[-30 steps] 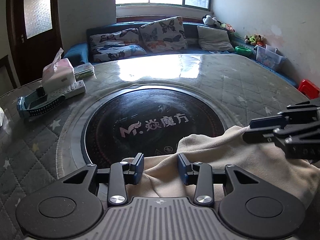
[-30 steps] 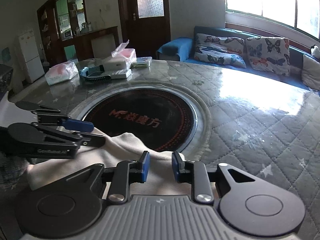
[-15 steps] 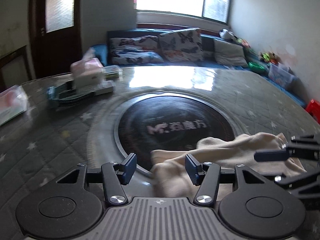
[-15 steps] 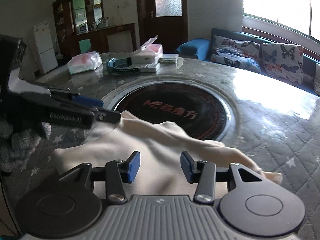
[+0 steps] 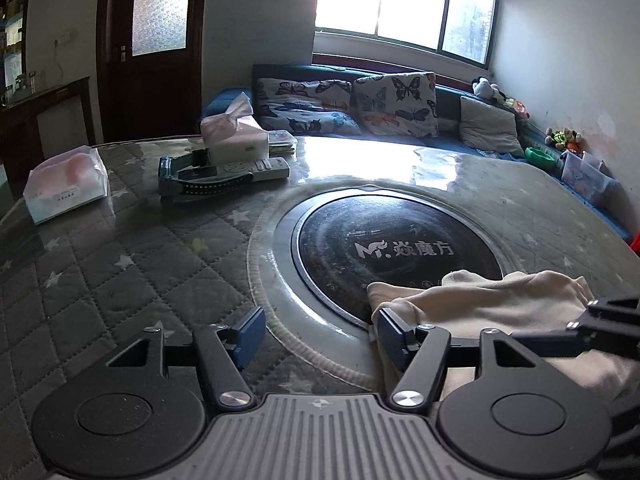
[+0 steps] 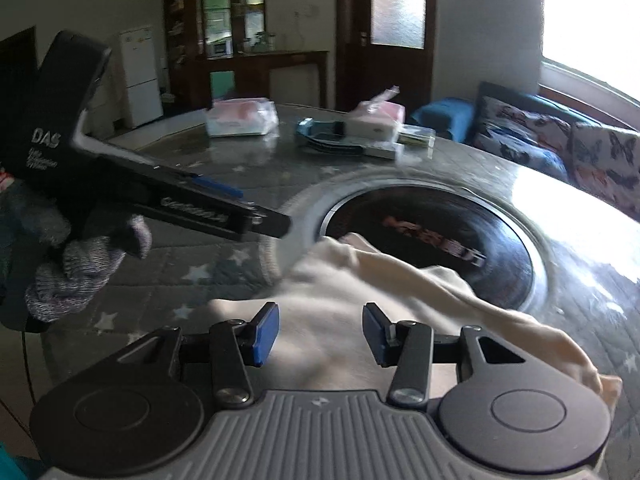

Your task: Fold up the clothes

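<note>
A cream garment (image 5: 492, 300) lies bunched on the table, over the near edge of the black round hotplate (image 5: 392, 248). My left gripper (image 5: 320, 334) is open and empty, with the cloth's left edge just beyond its right finger. In the right wrist view the garment (image 6: 360, 280) spreads ahead of my right gripper (image 6: 320, 334), which is open and empty above it. The left gripper (image 6: 224, 208) shows there at the left, held by a gloved hand. The right gripper's tip (image 5: 600, 328) shows at the right of the left wrist view, over the cloth.
A quilted grey table cover (image 5: 120, 280) lies under glass. A tissue box (image 5: 234, 140), remote control (image 5: 256, 168), blue case (image 5: 192, 180) and a plastic tissue pack (image 5: 66, 184) sit at the far left. A sofa with butterfly cushions (image 5: 360, 108) stands behind.
Both grippers opened wider and let go of the cloth, which dropped onto the table. The left gripper shifted left, off the garment; the right gripper drew back and rose above it.
</note>
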Demonstrator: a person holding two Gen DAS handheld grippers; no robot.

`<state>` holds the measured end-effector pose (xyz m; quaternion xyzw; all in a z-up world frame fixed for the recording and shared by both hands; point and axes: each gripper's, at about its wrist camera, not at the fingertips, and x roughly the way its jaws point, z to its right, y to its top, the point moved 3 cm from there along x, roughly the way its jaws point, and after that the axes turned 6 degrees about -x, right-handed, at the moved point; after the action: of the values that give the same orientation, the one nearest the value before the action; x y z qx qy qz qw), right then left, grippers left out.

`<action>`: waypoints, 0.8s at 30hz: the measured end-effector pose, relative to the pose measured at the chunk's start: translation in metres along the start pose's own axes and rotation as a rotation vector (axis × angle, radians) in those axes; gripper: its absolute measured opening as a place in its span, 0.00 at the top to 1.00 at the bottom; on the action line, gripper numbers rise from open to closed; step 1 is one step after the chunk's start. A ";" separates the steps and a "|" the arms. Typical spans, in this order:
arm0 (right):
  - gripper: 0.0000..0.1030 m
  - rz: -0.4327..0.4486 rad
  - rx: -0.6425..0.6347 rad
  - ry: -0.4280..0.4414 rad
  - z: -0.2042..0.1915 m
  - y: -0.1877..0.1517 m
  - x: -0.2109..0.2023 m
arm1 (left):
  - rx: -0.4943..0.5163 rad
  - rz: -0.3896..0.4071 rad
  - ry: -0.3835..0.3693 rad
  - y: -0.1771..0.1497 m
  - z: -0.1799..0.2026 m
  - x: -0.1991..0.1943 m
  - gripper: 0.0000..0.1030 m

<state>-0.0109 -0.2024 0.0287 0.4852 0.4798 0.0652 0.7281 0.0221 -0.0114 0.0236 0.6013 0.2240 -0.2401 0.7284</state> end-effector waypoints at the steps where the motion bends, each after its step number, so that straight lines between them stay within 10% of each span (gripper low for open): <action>1: 0.54 -0.007 -0.012 0.009 -0.005 0.000 0.002 | -0.002 0.002 -0.001 -0.001 0.000 -0.001 0.36; 24: 0.53 0.024 -0.016 0.010 -0.011 -0.014 -0.031 | 0.021 -0.019 -0.040 -0.016 0.025 -0.004 0.26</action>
<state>-0.0405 -0.2196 0.0370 0.4850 0.4768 0.0801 0.7287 0.0104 -0.0384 0.0181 0.6018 0.2124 -0.2613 0.7242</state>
